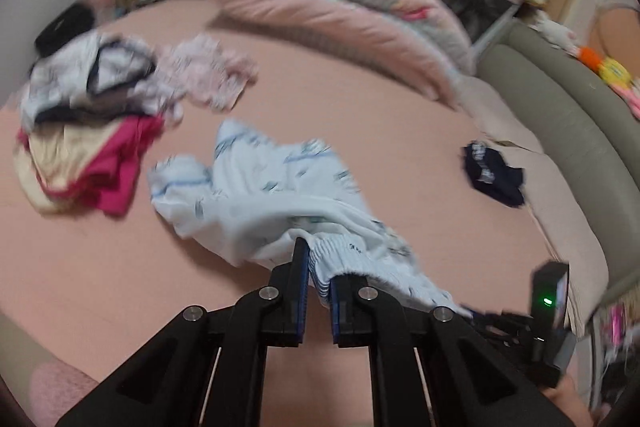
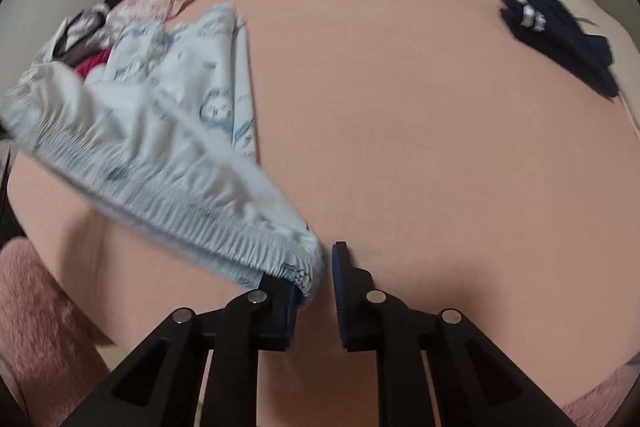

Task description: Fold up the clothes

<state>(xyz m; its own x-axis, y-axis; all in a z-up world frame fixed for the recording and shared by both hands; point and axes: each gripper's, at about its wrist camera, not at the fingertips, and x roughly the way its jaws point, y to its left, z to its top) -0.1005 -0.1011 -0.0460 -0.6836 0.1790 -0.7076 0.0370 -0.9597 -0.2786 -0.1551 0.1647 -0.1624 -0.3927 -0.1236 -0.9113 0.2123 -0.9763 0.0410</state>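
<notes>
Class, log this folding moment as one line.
left gripper: shut on waistband | right gripper: shut on waistband | pale blue shorts: lifted off bed

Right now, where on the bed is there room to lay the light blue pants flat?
The widest bare stretch of pink sheet lies between the light blue pants and the dark blue clothes, running up to the pink blanket. The far left corner is crowded with the clothes pile and a flowery pink garment.

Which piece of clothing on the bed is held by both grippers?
The pale blue printed garment, its elastic waistband pinched in both; the dark navy piece and the pile lie untouched.
</notes>
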